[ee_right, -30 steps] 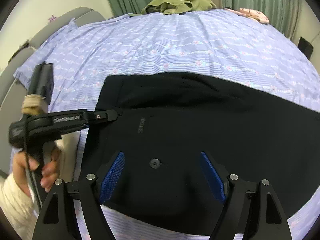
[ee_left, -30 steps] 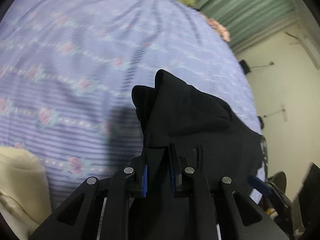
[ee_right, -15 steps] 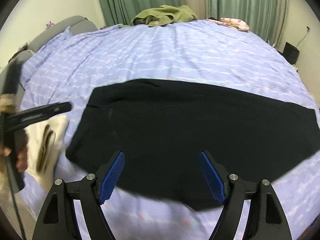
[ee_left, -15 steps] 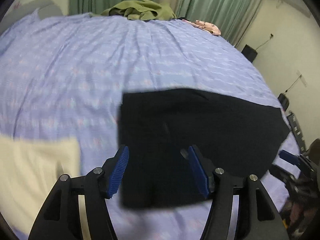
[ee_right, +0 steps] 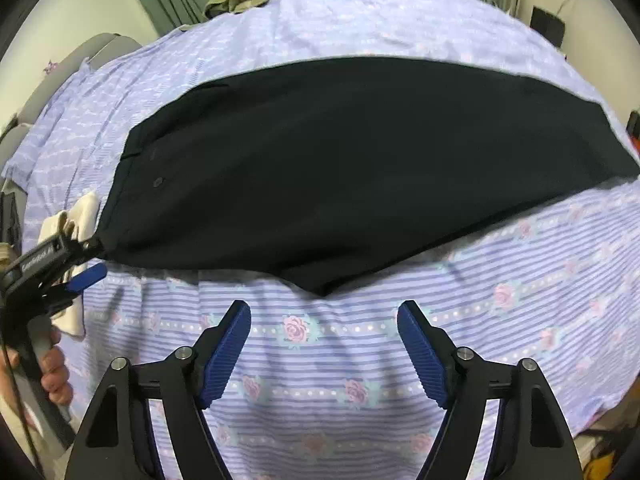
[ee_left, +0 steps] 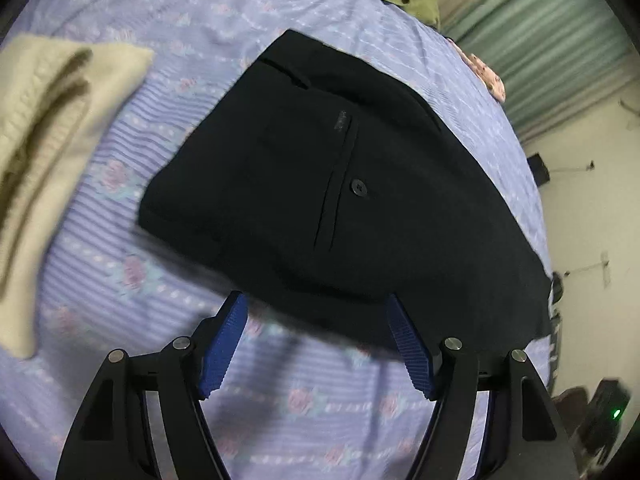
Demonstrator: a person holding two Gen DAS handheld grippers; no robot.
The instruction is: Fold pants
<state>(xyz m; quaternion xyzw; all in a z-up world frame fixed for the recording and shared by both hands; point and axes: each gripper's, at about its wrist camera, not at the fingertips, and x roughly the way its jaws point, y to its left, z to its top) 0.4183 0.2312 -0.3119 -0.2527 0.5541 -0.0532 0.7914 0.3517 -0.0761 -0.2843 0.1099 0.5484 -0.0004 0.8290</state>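
We see the black pants (ee_right: 360, 168) lying flat on the lilac floral bedsheet (ee_right: 520, 300) before green curtains (ee_left: 532, 40) — a second ago pinched and lifted by our left gripper (ee_left: 316, 344), now opening empty, while our right gripper (ee_right: 324, 352), closing slightly, grips nothing.

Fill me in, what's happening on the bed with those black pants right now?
A person with a gripper in each hand is folding black pants on a bed with a purple flowered sheet. The pants lie flat, legs stacked together, back pocket button up. Neither gripper holds anything: the left gripper hovers by the waist end, jaws opening, and the right gripper sits over bare sheet near the pants' edge, jaws closing slightly. A folded cream garment lies beside them.
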